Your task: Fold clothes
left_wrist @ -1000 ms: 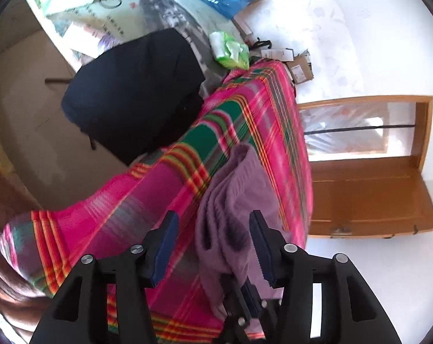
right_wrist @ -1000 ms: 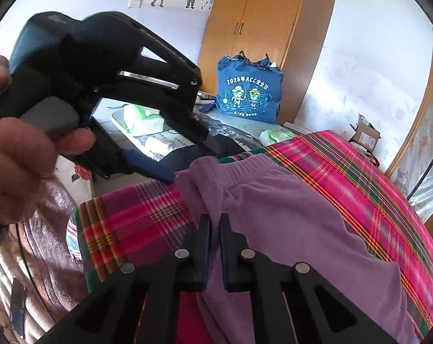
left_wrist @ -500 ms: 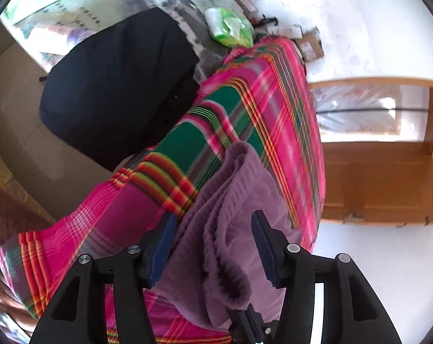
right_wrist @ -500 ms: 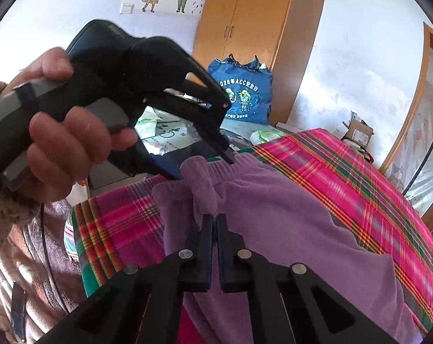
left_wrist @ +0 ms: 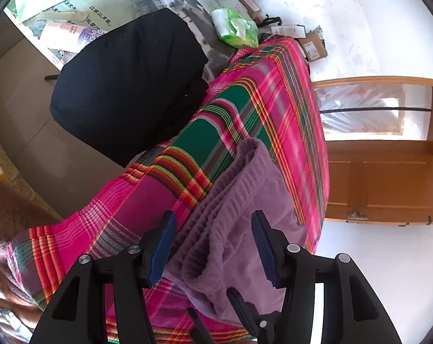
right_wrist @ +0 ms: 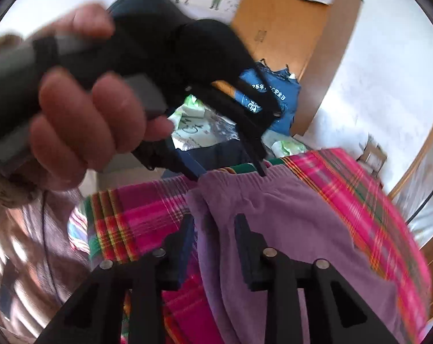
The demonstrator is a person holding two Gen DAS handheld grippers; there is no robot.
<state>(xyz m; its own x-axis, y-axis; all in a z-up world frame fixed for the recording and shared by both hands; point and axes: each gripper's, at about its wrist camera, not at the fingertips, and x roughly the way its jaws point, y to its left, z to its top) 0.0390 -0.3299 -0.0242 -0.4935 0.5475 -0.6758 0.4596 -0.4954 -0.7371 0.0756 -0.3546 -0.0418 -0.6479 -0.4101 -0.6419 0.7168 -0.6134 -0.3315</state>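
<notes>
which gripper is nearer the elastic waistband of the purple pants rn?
Left. The left gripper has its open tips right at the waistband of the purple pants. The right gripper, jaws just opened, straddles a fold further down the fabric, away from the band.

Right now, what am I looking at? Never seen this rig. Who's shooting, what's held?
A person holds one handheld two-finger gripper per hand, each carrying a fisheye camera looking along its fingers. One picture comes from each gripper.

A purple ribbed knit garment lies on a pink-and-green plaid cloth. The left gripper stands open around the garment's folded edge, gripping nothing. The right gripper has just been opening; fabric sits between its fingers, no longer pinched. The left hand shows in the right view.
</notes>
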